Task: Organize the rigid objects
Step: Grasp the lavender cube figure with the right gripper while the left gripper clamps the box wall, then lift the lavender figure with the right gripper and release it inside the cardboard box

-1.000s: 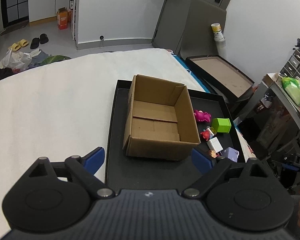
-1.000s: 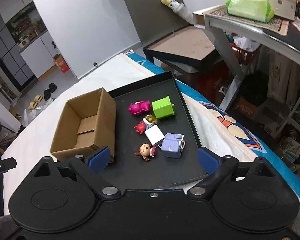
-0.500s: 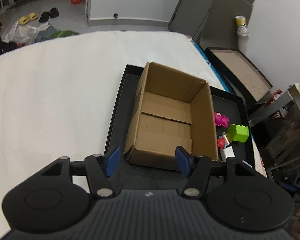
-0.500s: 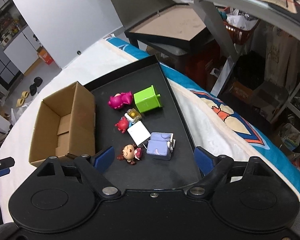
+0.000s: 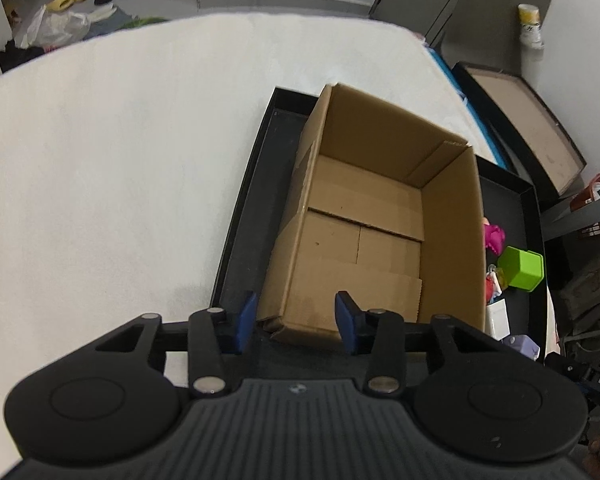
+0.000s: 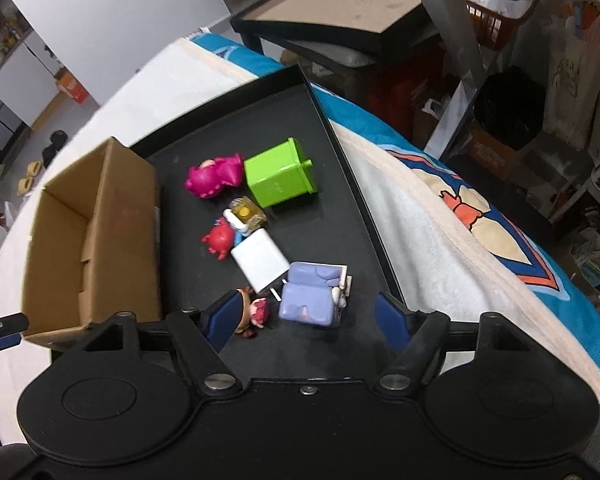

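Both grippers have dropped closer to the black tray [image 6: 352, 184] over the last second. Left gripper [image 5: 296, 318] has narrowed its blue fingers [image 5: 246, 320] to a modest gap, and they now hang at the near wall of the cardboard box [image 5: 380, 216], gripping nothing. Box sits centre frame in the left view, open-topped, with only its bare flaps showing inside.

Right gripper [image 6: 306, 318] is spread wide, low over the tray's near end; a lavender block toy [image 6: 310, 294] lies between its fingers, untouched. Beside the box, centre of the right view, the toys cluster on the tray: a lime-green cube bin [image 6: 280, 178] tipped on its side, a magenta figure [image 6: 214, 176] touching it, a red crab-like figure [image 6: 220, 238], a small yellow-topped piece [image 6: 246, 216], a white square block [image 6: 260, 262], and a little brown-haired doll [image 6: 250, 312] at the left finger.
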`<state>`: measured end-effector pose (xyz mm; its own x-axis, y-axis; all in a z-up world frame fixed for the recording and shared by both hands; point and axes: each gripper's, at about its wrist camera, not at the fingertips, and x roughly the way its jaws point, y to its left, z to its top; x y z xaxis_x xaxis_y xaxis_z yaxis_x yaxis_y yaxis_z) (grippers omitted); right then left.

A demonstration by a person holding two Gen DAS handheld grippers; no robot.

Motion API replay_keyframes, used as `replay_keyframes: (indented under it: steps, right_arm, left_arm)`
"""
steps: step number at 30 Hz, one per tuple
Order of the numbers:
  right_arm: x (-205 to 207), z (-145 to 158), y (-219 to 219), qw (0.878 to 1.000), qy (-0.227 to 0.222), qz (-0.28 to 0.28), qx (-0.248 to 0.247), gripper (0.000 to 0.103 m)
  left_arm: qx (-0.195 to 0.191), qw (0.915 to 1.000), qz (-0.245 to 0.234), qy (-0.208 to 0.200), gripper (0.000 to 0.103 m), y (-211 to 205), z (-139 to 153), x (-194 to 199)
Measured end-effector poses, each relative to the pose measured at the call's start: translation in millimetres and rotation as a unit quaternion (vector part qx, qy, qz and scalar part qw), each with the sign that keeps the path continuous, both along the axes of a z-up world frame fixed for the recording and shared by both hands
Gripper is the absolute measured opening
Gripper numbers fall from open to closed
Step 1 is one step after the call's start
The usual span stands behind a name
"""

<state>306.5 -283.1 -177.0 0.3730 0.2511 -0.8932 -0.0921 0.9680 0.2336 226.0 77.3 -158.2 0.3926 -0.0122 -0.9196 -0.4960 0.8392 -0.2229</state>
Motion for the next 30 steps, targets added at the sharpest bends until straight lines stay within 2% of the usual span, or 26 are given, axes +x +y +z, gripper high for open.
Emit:
replay_keyframes:
  steps: [6, 17, 19, 20, 22, 26, 30]
  right_arm:
    - [13.7, -17.6, 7.6, 1.000, 0.025, -0.004, -0.016, 0.071]
    - [30.2, -50.9, 19.0, 0.997, 0.051, 0.005, -0.059, 0.070]
    - [31.1, -54.9, 22.5, 0.996, 0.053, 0.007, -0.068, 0.062]
    - [30.6, -56.8, 23.2, 0.996, 0.056, 0.009, -0.067, 0.046]
    - [27.5, -58.8, 22.9, 0.996, 0.062, 0.004, -0.060, 0.045]
    - [20.8, -56.9, 22.9, 0.997, 0.059, 0.002, -0.048, 0.044]
    - [15.7, -48.0, 24.8, 0.997, 0.051, 0.004, -0.053, 0.043]
  left_arm:
    - [0.004, 0.9995, -0.009, 0.029, 0.031, -1.1, -11.2, 14.5]
    - [0.025, 0.9966, -0.046, 0.064, 0.027, -6.3, -29.8, 29.5]
    - [0.026, 0.9962, -0.052, 0.065, 0.023, -6.2, -31.7, 30.3]
    - [0.027, 0.9960, -0.059, 0.061, 0.018, -5.9, -32.9, 28.8]
    - [0.022, 0.9964, -0.062, 0.055, 0.013, -3.8, -35.4, 25.5]
    - [0.006, 0.9971, -0.066, 0.039, 0.013, 1.3, -38.4, 17.8]
    - [0.007, 0.9970, -0.070, 0.032, 0.013, -0.1, -36.4, 12.2]
